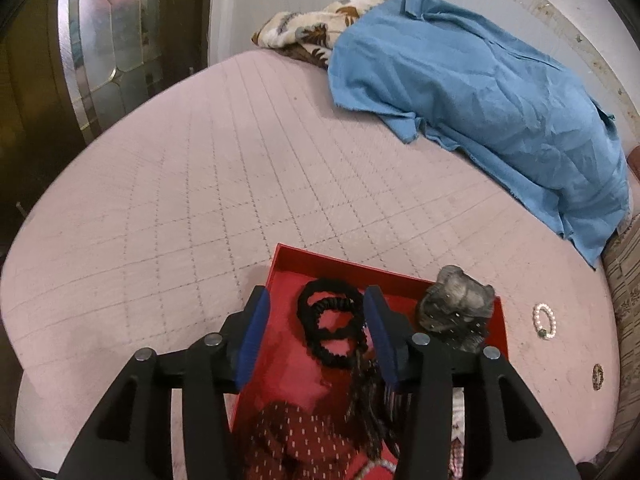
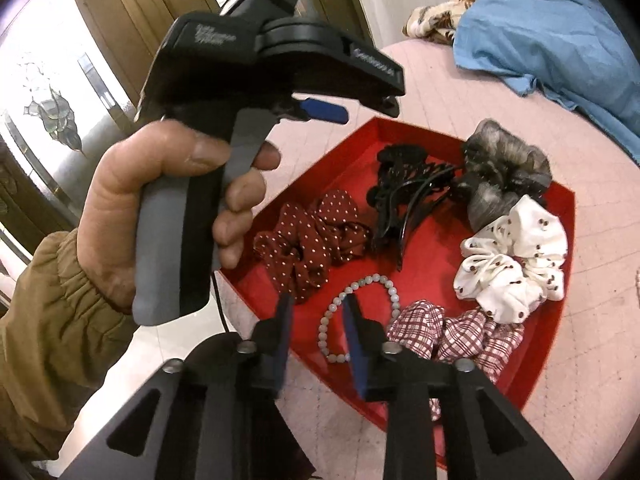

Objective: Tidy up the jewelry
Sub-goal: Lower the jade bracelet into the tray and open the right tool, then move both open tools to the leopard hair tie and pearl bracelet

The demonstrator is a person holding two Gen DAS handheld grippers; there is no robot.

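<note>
A red tray (image 1: 288, 254) (image 2: 554, 340) lies on the pink bed and holds a dark red dotted scrunchie (image 2: 312, 236), a black claw clip (image 2: 404, 196), black hair ties (image 1: 328, 320), a grey scrunchie (image 2: 504, 168), a white scrunchie (image 2: 516, 264), a plaid scrunchie (image 2: 460, 332) and a pale bead bracelet (image 2: 360, 284). My left gripper (image 1: 316, 304) (image 2: 324, 114) is open and empty above the tray's left part. My right gripper (image 2: 316, 304) is open and empty over the bead bracelet. A pearl bracelet (image 1: 545, 321) and a small ring (image 1: 598, 376) lie on the bed right of the tray.
The pink quilted bed (image 1: 224, 184) stretches beyond the tray. A blue cloth (image 1: 480, 92) and a patterned blanket (image 1: 304, 28) lie at its far side. A glass-panelled door (image 1: 104, 40) stands at the left. A striped fabric edge (image 1: 624, 280) borders the right.
</note>
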